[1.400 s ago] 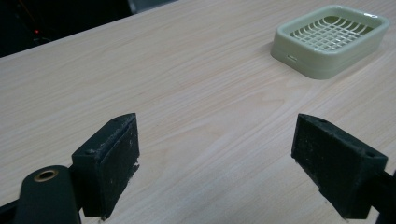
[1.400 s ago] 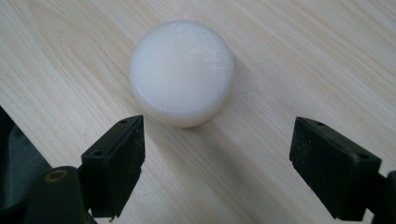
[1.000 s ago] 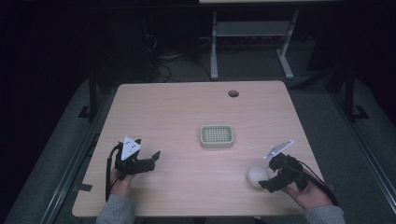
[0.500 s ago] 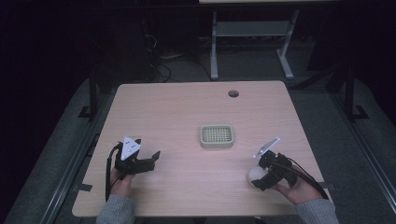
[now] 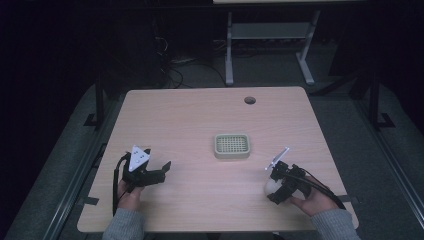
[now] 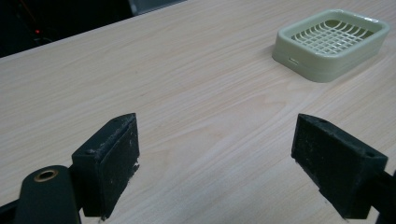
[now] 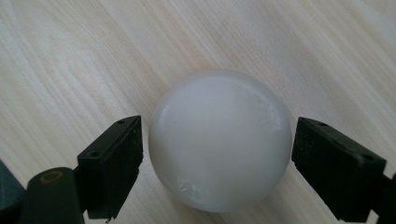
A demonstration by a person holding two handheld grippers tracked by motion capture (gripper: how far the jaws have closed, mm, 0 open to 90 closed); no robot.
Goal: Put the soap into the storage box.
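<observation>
Right tongs [image 7: 217, 154] straddle a smooth white ball [image 7: 220, 140], not gripping; left tongs [image 6: 229, 163] gape wide.

A dish [image 5: 232, 146] sits near the middle of the counter [image 5: 190, 115]. The ball [image 5: 271, 186] lies on the counter at the dish's 5 o'clock, between the right tongs' [image 5: 275, 186] jaws. The left tongs [image 5: 159, 171] are at the dish's 8 o'clock. A hole [image 5: 249, 100] is at the dish's 12 o'clock, near the far edge.
</observation>
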